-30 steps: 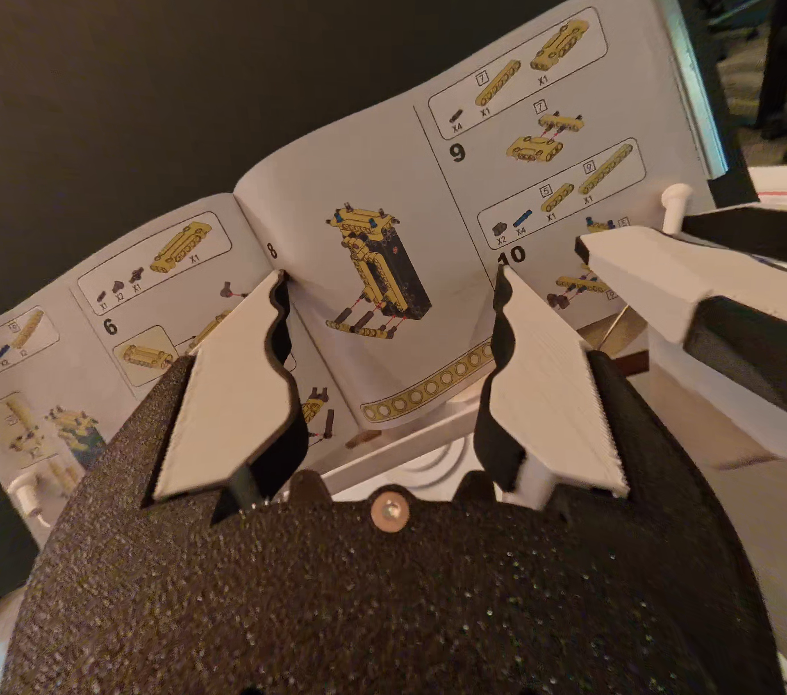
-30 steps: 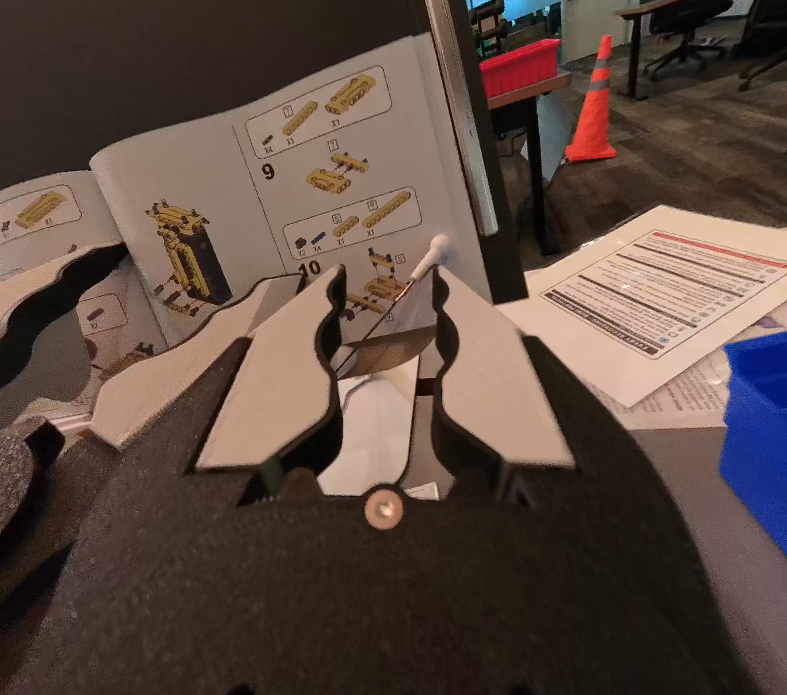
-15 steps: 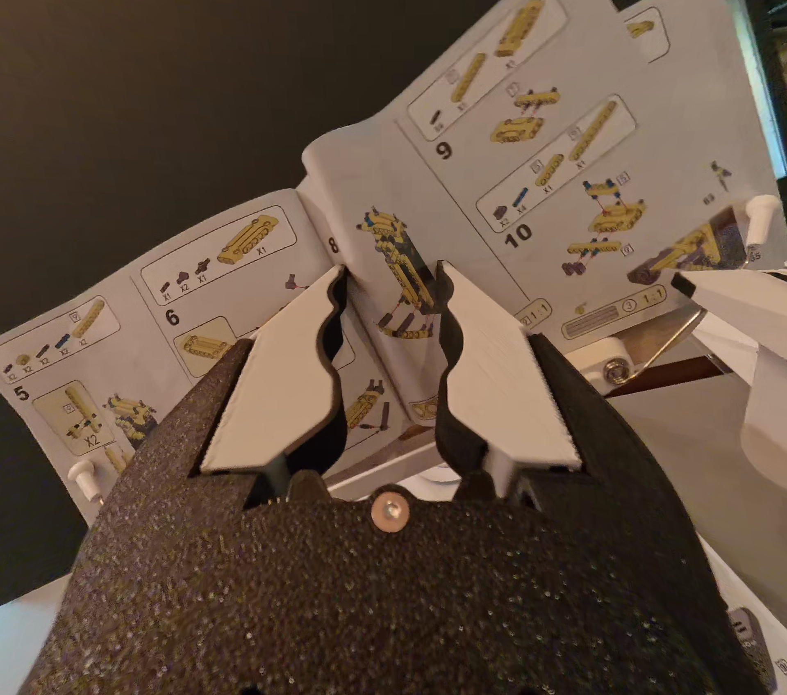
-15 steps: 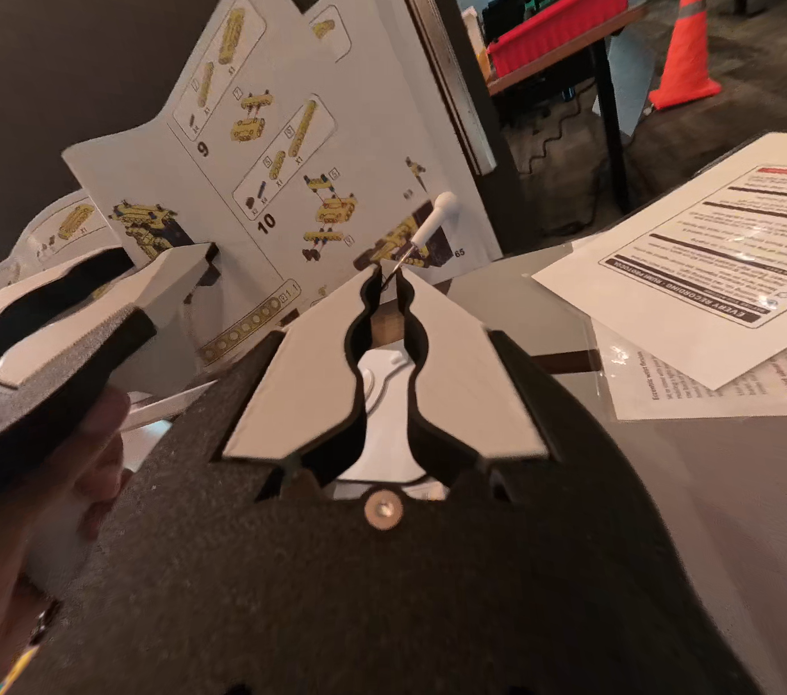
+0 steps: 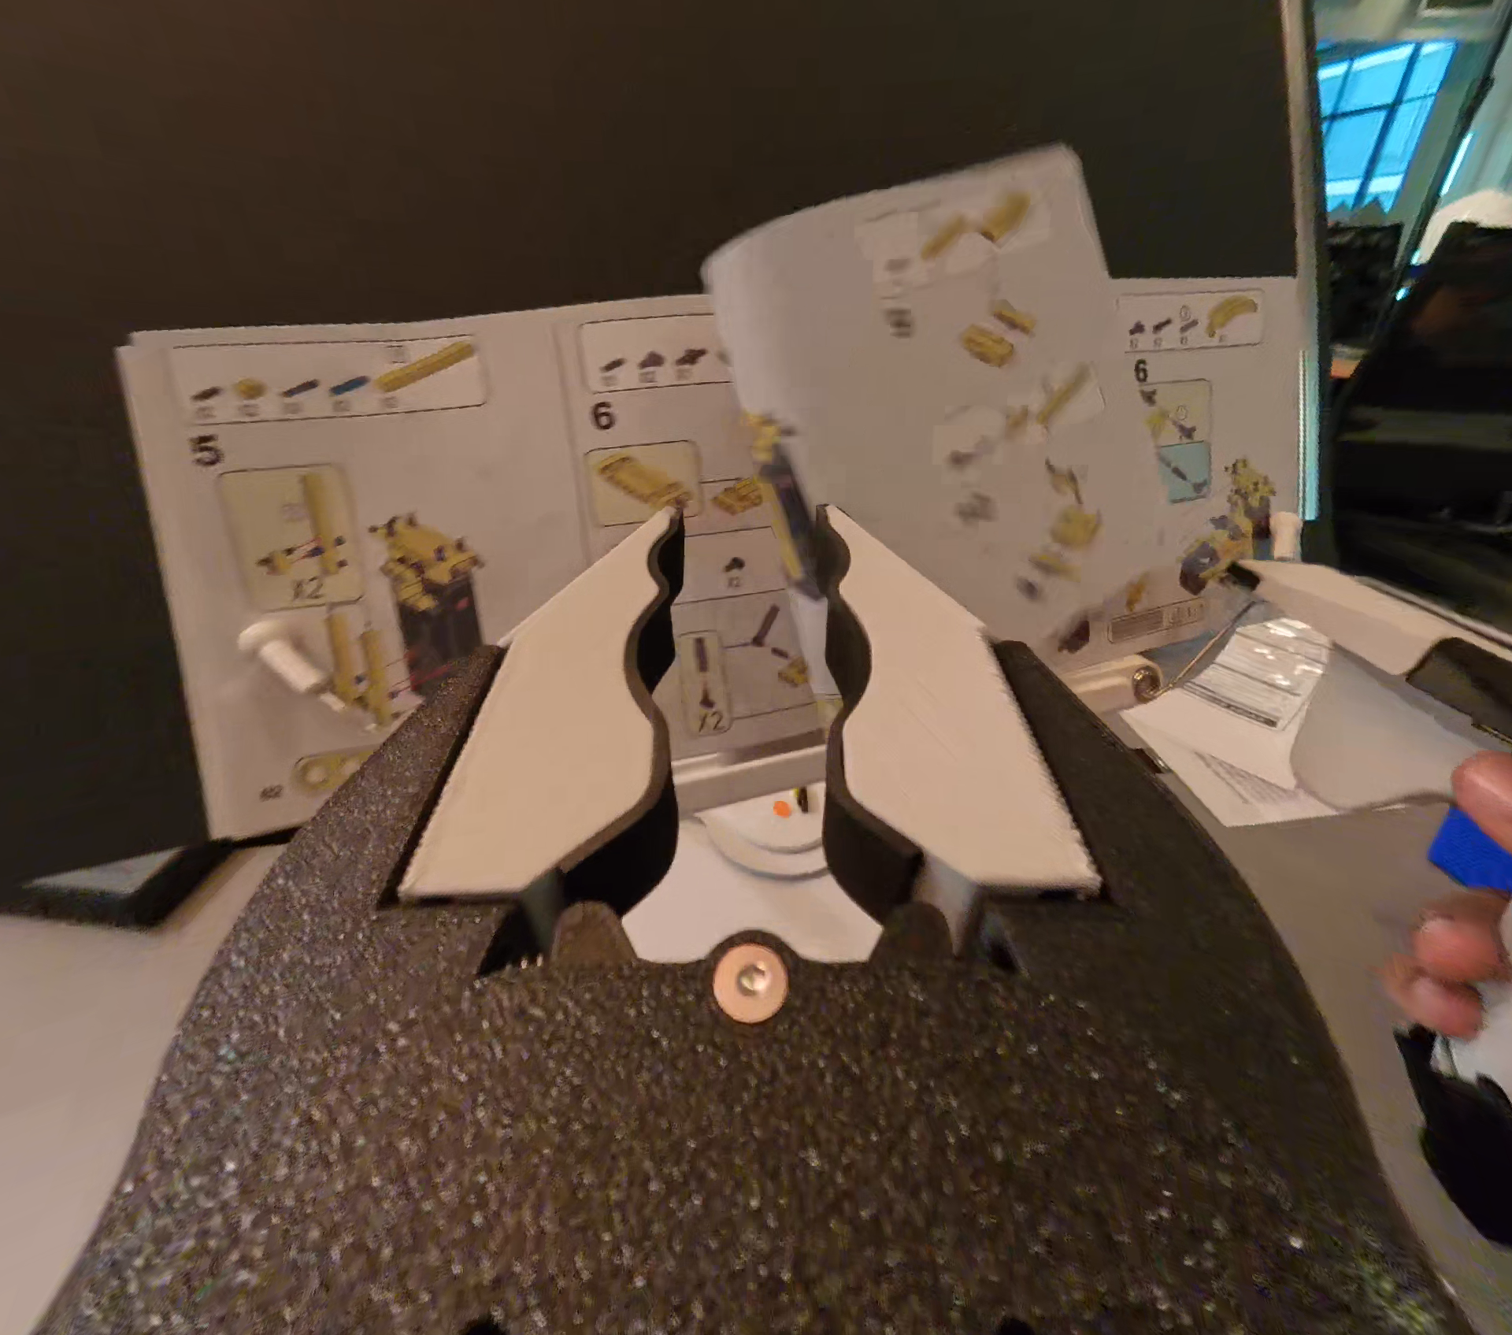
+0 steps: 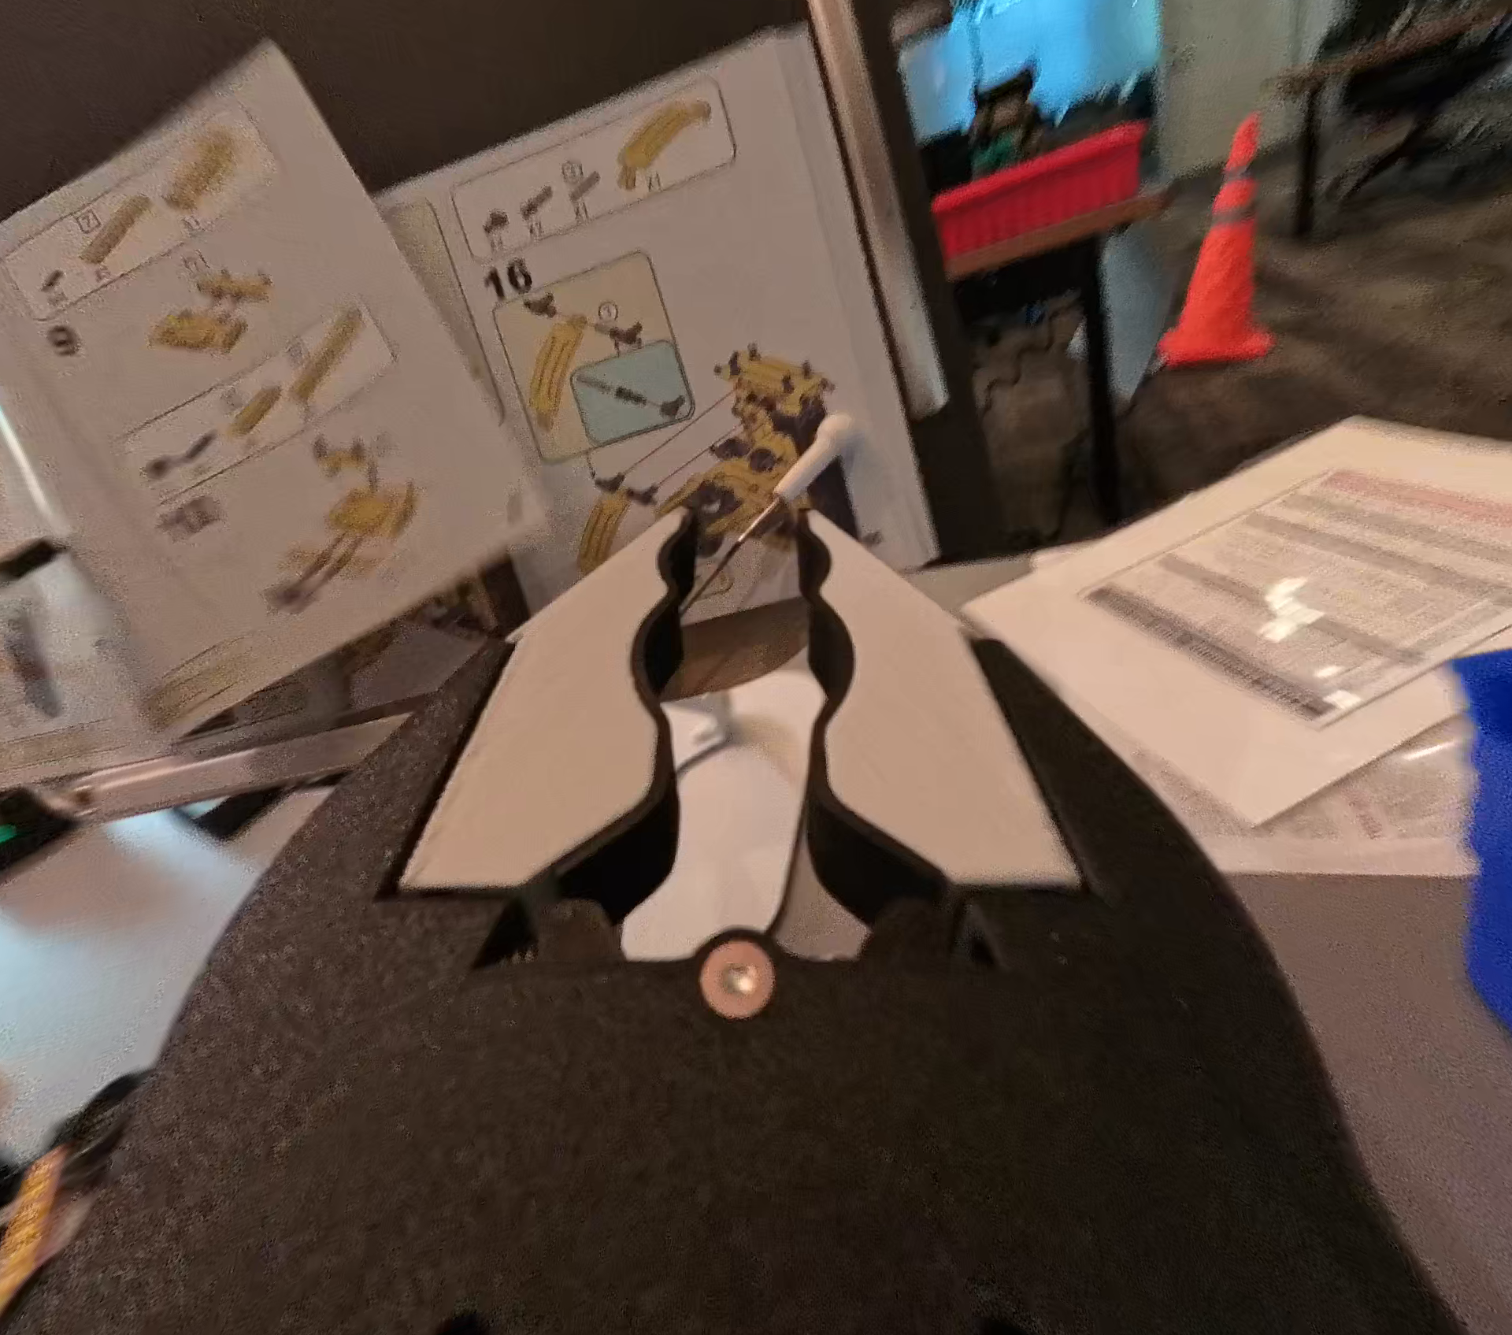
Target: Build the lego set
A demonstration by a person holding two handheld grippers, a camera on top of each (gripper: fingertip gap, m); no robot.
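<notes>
An open instruction booklet stands on a white stand against a dark panel. One page stands loose and blurred in mid-turn. Its lower edge lies between the fingers of my left gripper, whose jaws stand apart, close to the right one. My right gripper is open. The stand's wire holder arm with a white tip runs up between its fingertips and rests on the right-hand page. The loose page shows to its left. A second white-tipped arm holds the left page.
A printed sheet lies on the grey table to the right, beside a blue bin. A metal post edges the dark panel. Beyond it are a red bin and an orange cone. A hand shows at the right.
The right-hand page has lifted and swung left, baring a new page. My left gripper narrowed around its edge. My right gripper closed on the wire arm, then opened; the arm rests on the new page.
</notes>
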